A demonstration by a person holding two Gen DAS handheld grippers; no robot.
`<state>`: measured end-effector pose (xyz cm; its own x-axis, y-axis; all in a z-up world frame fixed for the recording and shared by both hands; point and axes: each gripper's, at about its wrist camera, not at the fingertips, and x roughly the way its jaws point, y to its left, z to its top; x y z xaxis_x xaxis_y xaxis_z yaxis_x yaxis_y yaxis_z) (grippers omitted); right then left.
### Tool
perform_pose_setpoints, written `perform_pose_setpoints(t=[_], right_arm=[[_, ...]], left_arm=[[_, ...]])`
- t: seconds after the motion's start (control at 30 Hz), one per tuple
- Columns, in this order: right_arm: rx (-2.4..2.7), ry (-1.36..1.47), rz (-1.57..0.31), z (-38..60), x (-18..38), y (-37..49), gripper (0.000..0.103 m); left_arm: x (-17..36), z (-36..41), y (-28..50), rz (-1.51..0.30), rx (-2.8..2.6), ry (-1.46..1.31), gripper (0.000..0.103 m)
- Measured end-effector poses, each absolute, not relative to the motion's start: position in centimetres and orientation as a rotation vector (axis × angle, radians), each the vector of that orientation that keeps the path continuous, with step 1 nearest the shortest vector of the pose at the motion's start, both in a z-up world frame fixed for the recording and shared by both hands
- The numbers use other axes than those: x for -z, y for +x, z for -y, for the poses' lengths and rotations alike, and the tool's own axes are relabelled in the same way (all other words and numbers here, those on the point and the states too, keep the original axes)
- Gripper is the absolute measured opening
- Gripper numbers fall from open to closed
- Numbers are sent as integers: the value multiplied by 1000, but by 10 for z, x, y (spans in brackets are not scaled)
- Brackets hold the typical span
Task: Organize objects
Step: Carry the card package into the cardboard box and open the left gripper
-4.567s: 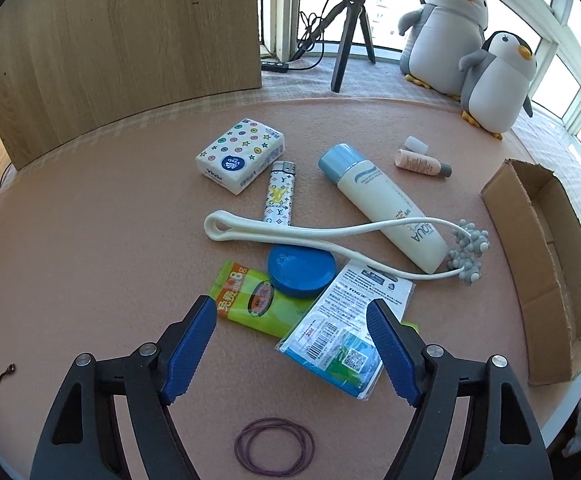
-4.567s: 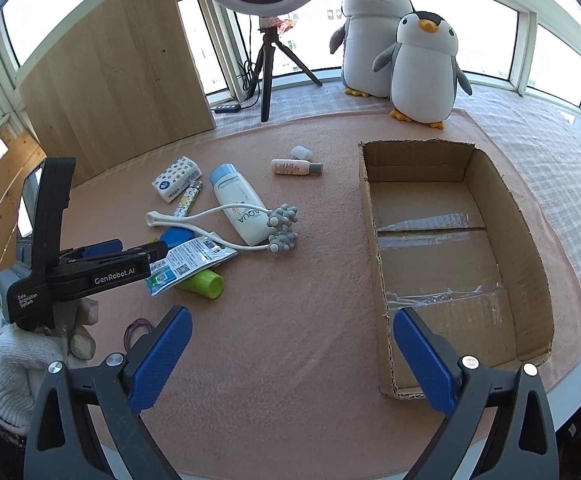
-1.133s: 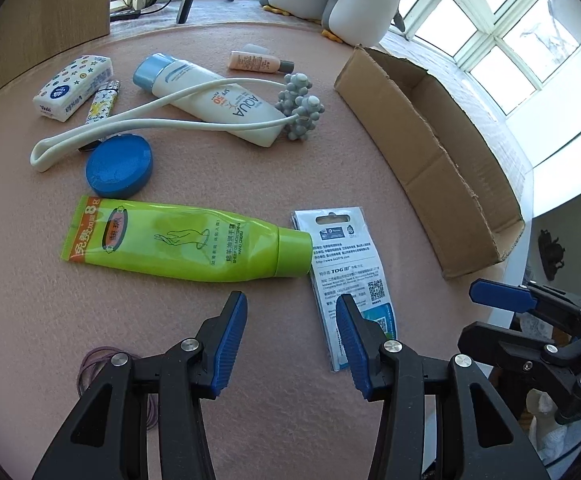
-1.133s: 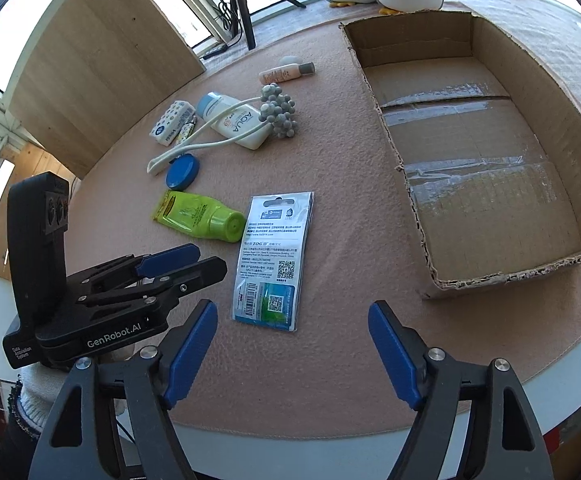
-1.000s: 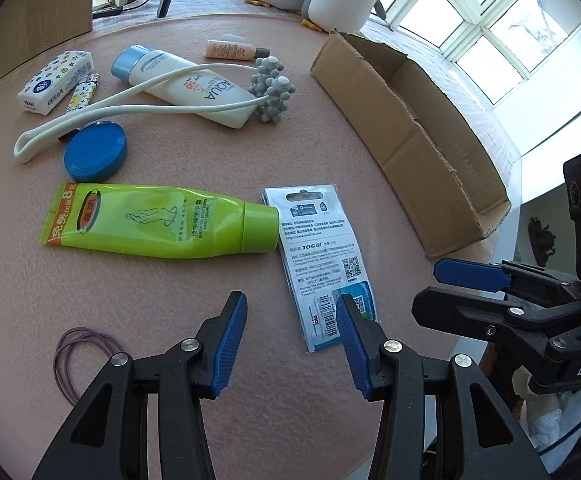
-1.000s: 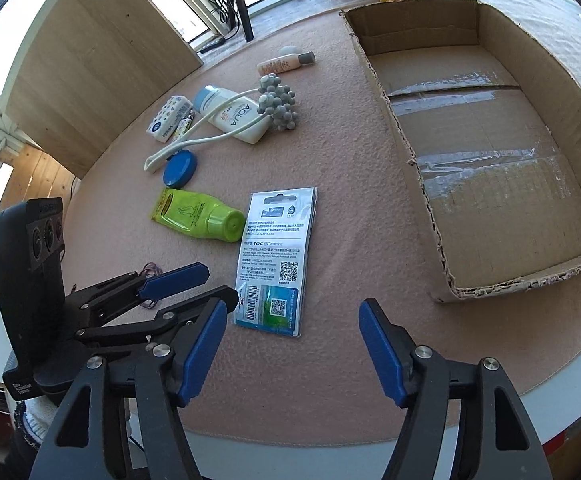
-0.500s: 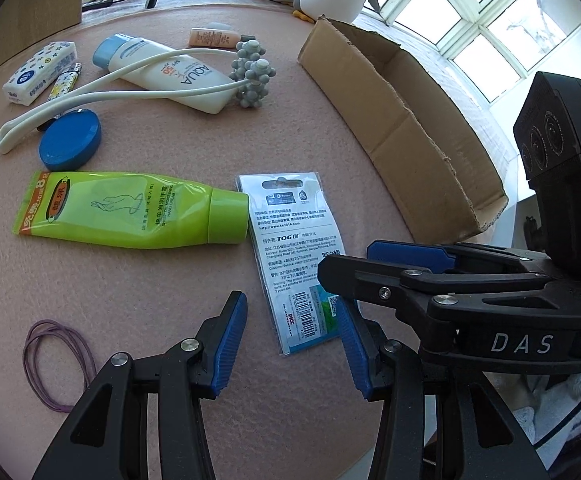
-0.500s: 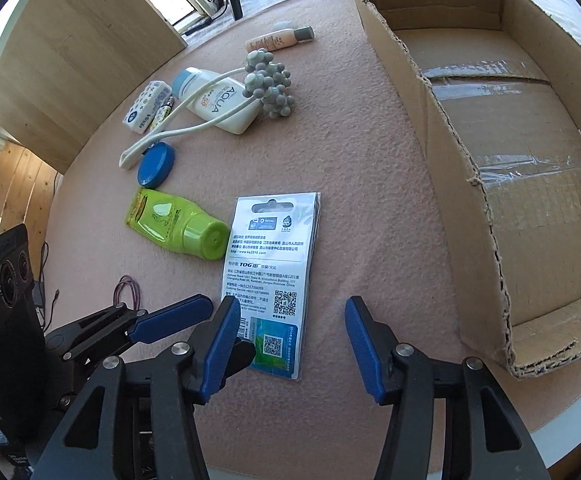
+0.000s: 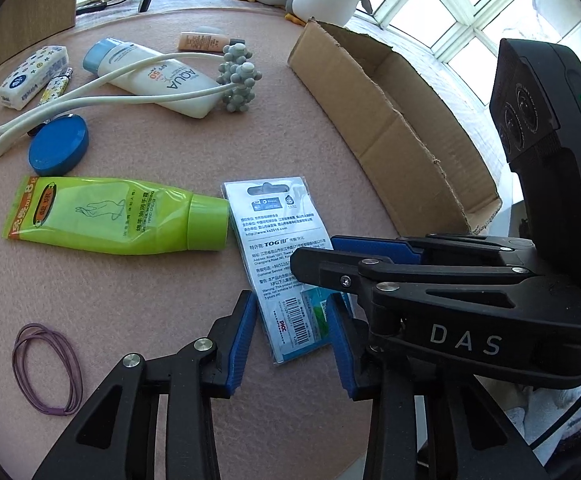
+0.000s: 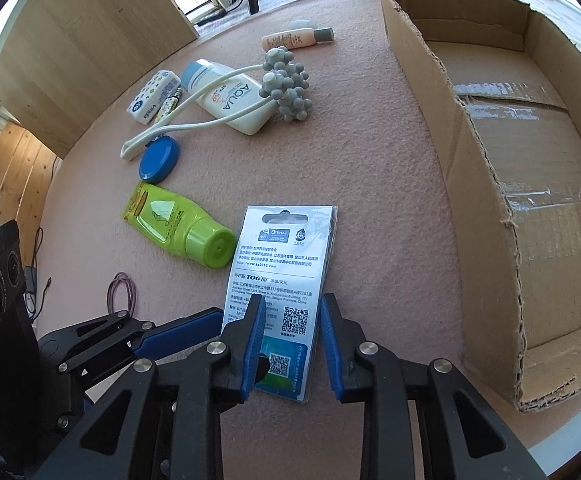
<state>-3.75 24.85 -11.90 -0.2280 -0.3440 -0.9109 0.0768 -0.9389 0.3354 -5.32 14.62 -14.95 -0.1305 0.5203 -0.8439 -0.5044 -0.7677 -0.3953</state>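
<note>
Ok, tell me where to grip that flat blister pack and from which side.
Take the blister pack by its near short end, across its width, coming from the table edge. It lies flat with that end between the right tongs; the green tube crowds its far left corner.

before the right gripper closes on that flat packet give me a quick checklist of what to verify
1. Right gripper straddles the flat packet: ok.
2. Jaws open: ok.
3. Left gripper clear of the packet: not ok, it brackets the same near end.
4. Green tube clear of the grip spot: ok.
5. Cardboard box has room: ok, bare floor.
6. Packet edge lifted for a pinch: cannot tell.
</note>
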Motion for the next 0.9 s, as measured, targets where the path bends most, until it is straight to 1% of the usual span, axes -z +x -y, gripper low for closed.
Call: perform_pose_setpoints(t=[0.23, 0.47, 0.67, 0.9], right_arm=[[2300, 1675, 305, -254, 92, -36, 25], [2347, 1575, 322, -268, 60, -36, 25], [2402, 1512, 342, -290, 36, -38, 25], [2473, 1483, 362, -332, 23, -45, 25]], left_arm=[[126, -156, -45, 40, -1988, -1405, 39], [84, -163, -40, 53, -2030, -1313, 39], [60, -189, -49, 82, -2042, -1249, 39], [46, -232, -51, 58, -2015, -1190, 39]])
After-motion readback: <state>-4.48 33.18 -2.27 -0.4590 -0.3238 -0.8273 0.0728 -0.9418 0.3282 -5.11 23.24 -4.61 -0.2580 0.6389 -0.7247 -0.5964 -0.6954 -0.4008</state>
